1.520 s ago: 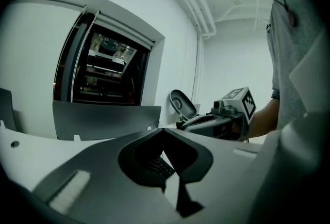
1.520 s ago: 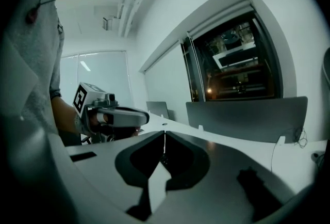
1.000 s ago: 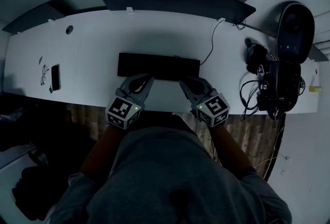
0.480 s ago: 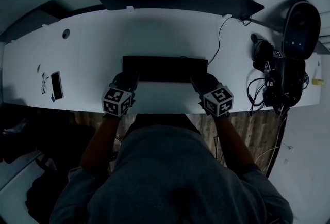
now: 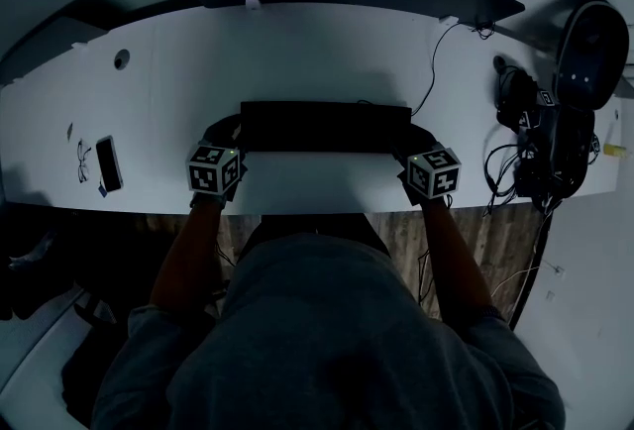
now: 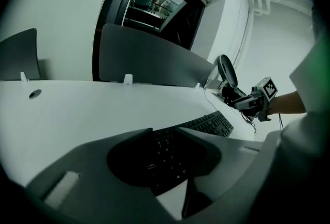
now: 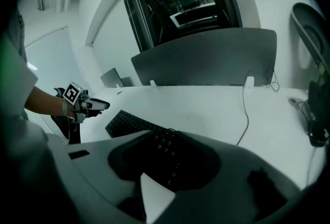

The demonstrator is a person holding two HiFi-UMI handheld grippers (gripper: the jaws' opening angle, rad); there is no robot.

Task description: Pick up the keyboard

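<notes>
The keyboard (image 5: 325, 126) lies parallel to the worktop's (image 5: 297, 52) front edge, near its middle. The left gripper (image 5: 224, 136) is at its left end and the right gripper (image 5: 420, 137) at its right end, probably so the long board lifts level. Both pairs of jaws have just been opening. They stand partly apart, each with a keyboard end between them, and neither seems to be clamped yet.

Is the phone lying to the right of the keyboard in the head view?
No, the phone lies flat near the left end of the desk, well to the left of the keyboard.
</notes>
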